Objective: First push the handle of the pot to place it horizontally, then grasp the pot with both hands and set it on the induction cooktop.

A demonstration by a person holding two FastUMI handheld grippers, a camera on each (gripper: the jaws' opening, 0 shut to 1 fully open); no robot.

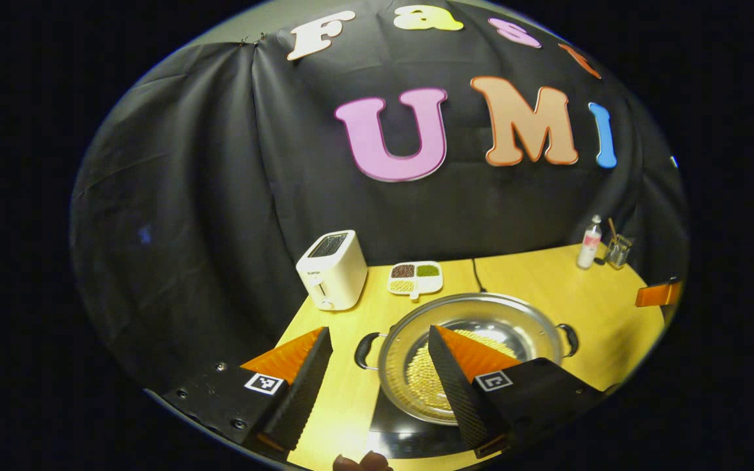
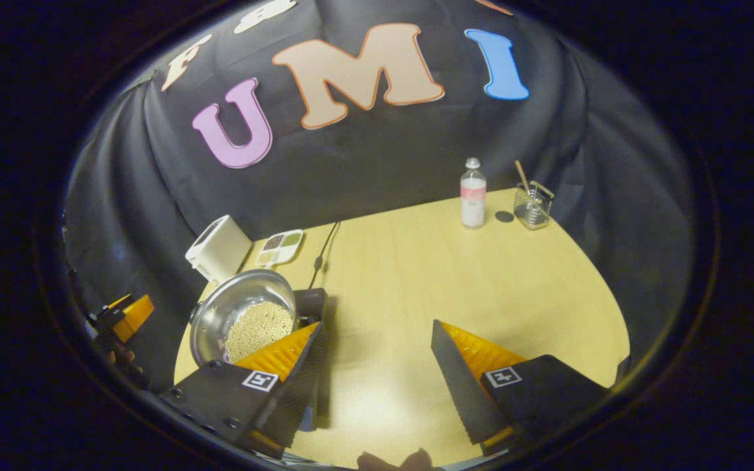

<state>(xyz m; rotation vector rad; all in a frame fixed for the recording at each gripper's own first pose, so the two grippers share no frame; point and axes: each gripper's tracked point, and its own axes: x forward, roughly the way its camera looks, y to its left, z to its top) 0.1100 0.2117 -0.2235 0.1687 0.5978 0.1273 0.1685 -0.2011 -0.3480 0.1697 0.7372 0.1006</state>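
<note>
Two hand-held grippers were up and both stood wide open, holding nothing. In the left gripper view the left hand-held gripper [image 1: 377, 373] hovered over the near left rim of the pot [image 1: 482, 327], whose left handle [image 1: 365, 350] showed between its fingers and right handle [image 1: 569, 339] on the far side. The pot, with a pile of pale beans [image 1: 426, 379] inside, looked like it already sat on the dark induction cooktop [image 1: 410, 435] on the table [image 1: 547, 281], though I couldn't tell how squarely.

Biggest risk, I reckon: bumping the rim or handle with a finger and skidding the pot off the glass, or tipping it so the beans spill.

In the right gripper view the right hand-held gripper [image 2: 377, 366] was well to the right of the pot, over bare table, so a lopsided two-handed grab could tilt it. The toaster [image 1: 332, 269] and the seed tray [image 1: 415, 277] sat just behind, easy to knock.
</note>
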